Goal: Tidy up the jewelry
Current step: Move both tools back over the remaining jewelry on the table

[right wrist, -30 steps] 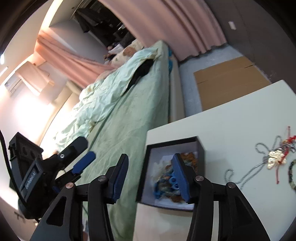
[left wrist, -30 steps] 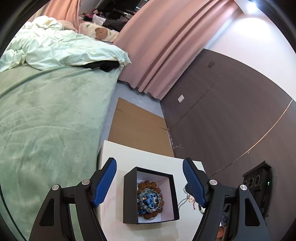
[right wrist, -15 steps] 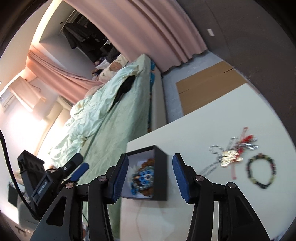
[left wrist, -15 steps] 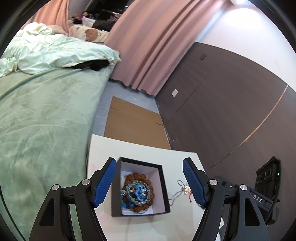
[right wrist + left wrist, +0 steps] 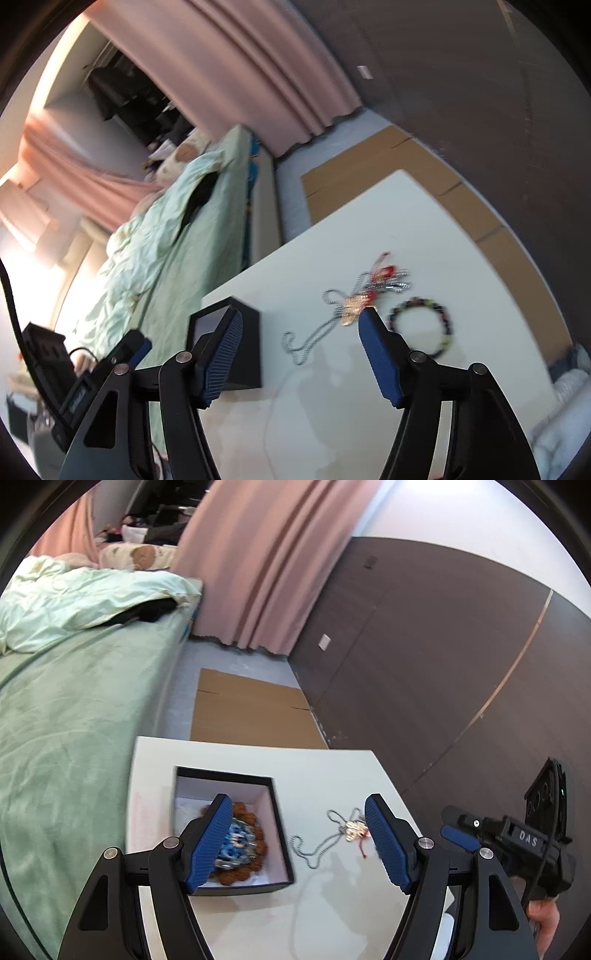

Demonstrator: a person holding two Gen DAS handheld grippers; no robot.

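Silver chain necklace [image 5: 314, 332] with a seemingly gold butterfly pendant, between the widening, empty right tool [image 5: 301, 352] pads.

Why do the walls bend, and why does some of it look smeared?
Both wrist views use fisheye lenses, so straight edges curve and corners go black. Left wrist view: the black box smears sideways. Right wrist view: the silver chain necklace and table edge blur; bright glare washes the left side.

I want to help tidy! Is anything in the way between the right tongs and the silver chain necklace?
No. The right tongs, whose jaws have just been opening, hang empty above bare white table, and the silver chain necklace lies just ahead. The black box sits off to its side.
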